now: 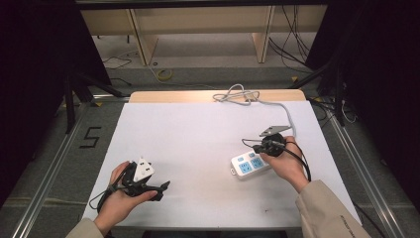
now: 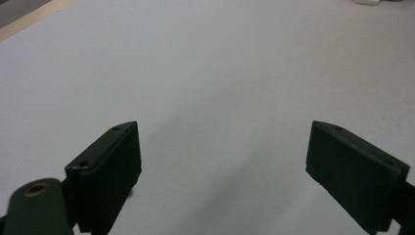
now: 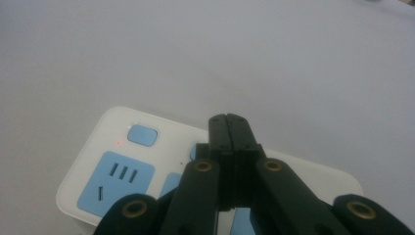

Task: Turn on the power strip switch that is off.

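My right gripper [image 3: 228, 117] has its jaws pressed flat together with nothing between them, poised over the white power strip [image 1: 250, 165], which lies on the right side of the white table [image 1: 198, 139], toward the near edge. In the right gripper view the closed tips sit above the strip's top face, just right of its small blue button [image 3: 142, 134]; a tiny red light [image 3: 119, 143] glows beside that button, and a blue socket [image 3: 115, 182] lies nearer. Whether the tips touch the strip I cannot tell. The strip's grey cord [image 1: 277, 106] runs away to the far edge, where it lies in loose loops. My left gripper [image 1: 148, 186] rests well apart at the near left, jaws wide and empty over bare table.
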{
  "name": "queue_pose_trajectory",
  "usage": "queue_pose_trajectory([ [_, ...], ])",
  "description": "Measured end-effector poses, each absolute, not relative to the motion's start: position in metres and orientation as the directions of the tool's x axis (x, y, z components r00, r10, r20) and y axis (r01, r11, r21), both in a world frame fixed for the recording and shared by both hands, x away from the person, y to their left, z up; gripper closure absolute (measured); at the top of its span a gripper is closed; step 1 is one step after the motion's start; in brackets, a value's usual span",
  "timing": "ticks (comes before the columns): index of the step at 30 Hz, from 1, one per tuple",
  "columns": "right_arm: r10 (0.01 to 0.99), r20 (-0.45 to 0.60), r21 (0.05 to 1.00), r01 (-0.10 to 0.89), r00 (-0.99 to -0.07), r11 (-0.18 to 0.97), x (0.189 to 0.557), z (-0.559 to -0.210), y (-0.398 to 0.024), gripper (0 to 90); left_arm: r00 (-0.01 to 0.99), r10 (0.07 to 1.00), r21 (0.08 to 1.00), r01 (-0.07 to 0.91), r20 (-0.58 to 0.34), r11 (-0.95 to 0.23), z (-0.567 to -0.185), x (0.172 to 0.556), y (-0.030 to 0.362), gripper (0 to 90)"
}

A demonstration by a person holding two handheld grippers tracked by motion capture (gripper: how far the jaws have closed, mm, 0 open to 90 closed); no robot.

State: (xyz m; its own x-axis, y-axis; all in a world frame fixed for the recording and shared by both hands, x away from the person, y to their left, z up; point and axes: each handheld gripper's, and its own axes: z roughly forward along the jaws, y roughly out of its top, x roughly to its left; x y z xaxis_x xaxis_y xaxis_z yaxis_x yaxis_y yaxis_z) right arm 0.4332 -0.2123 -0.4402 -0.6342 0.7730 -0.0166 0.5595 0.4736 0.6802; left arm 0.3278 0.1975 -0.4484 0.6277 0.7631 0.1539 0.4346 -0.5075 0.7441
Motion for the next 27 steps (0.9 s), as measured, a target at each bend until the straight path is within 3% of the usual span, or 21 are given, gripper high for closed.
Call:
queue_pose_trajectory([
  [27, 0.769, -0.010, 0.661, 0.573, -0.639, 0.485, 0.4396, -0.4443, -0.2034, 90.0, 0.628, 0.763, 0.744, 0.433, 0.156, -0.509, -0.4484, 0.3278, 0.1973, 12.8],
])
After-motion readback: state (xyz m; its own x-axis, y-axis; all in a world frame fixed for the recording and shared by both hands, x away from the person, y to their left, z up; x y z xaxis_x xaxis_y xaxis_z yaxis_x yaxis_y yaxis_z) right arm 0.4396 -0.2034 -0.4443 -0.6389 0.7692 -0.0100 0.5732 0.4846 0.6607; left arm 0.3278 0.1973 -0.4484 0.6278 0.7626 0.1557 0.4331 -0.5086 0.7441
